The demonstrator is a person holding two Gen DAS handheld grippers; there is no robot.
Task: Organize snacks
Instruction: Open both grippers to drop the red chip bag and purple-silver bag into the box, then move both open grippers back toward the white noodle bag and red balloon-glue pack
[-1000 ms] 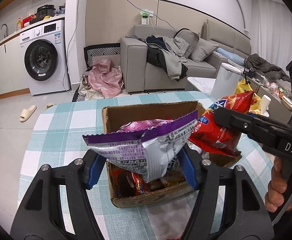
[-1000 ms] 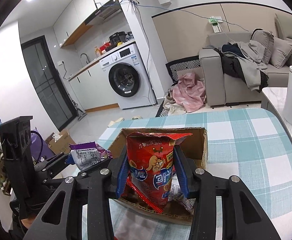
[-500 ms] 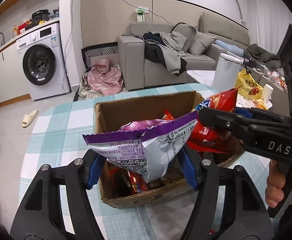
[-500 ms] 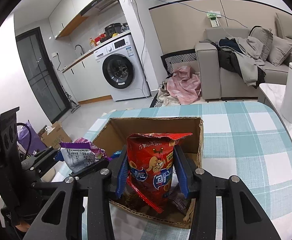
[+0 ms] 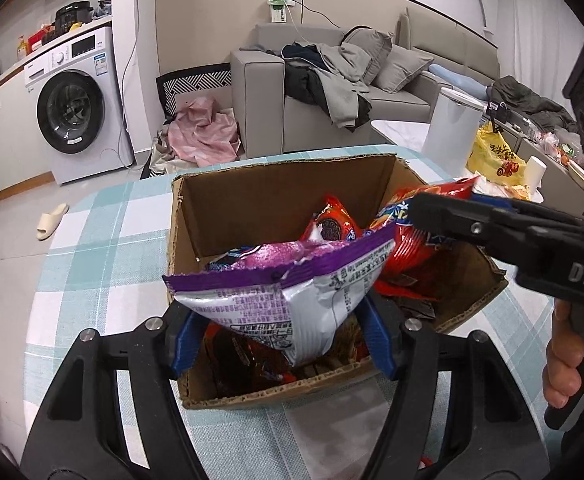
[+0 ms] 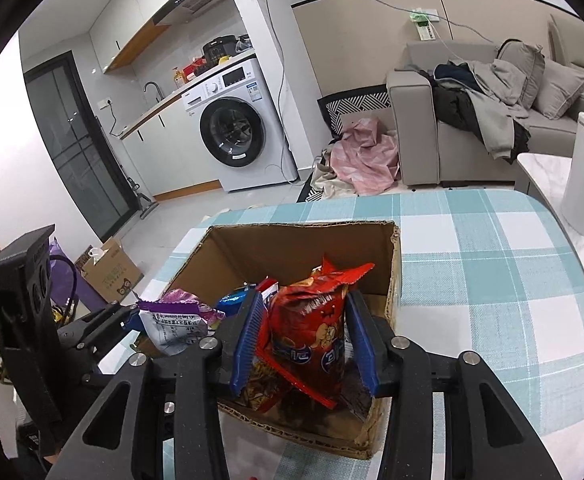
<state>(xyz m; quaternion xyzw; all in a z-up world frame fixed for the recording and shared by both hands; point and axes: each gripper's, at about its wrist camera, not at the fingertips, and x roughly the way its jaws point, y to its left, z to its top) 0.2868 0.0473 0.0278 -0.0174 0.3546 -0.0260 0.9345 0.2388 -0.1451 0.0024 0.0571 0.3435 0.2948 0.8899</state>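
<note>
Both packets hang over the open brown cardboard box (image 6: 303, 248): the left hand-held gripper (image 5: 282, 330) grasps the purple-and-silver foil snack bag (image 5: 288, 292), the right hand-held gripper (image 6: 305, 340) the red crinkly snack bag (image 6: 311, 328); next, probably, lowering and letting go.

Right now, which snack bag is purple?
The purple one is the bag pinched in the left gripper, silver below its purple top. The right gripper holds a red bag over the box.

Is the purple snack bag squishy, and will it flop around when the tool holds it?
Probably squishy: the purple snack bag looks puffed and crinkled where the left tool pinches it. It likely flops a little, since its purple top edge sticks out sideways unsupported. It seems light; it hangs over the cardboard box from that pinch alone.
</note>
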